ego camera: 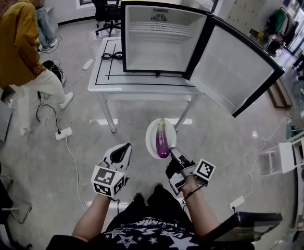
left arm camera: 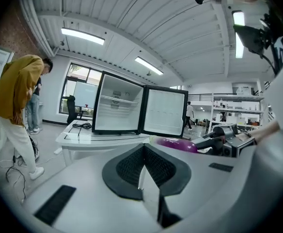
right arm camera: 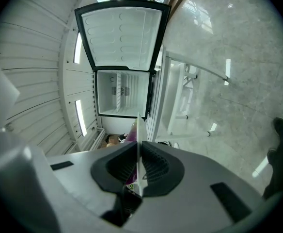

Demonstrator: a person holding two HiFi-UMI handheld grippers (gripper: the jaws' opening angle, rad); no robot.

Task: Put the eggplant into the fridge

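A purple eggplant (ego camera: 162,138) lies on a white plate (ego camera: 151,141) held out in front of me above the floor. My right gripper (ego camera: 172,153) is shut on the plate's near rim; in the right gripper view the plate (right arm camera: 138,140) shows edge-on between the jaws of the right gripper (right arm camera: 138,166). My left gripper (ego camera: 122,151) is shut with nothing in it, left of the plate. In the left gripper view, past the left gripper (left arm camera: 142,166), the eggplant (left arm camera: 176,144) shows at right. The open white fridge (ego camera: 160,38) stands on a table (ego camera: 102,79) ahead, its inside bare.
The fridge door (ego camera: 235,69) swings wide to the right. A person in a yellow jacket (ego camera: 14,43) stands at the left. Cables and a power strip (ego camera: 63,134) lie on the floor by the table. White shelving (ego camera: 298,155) is at the right.
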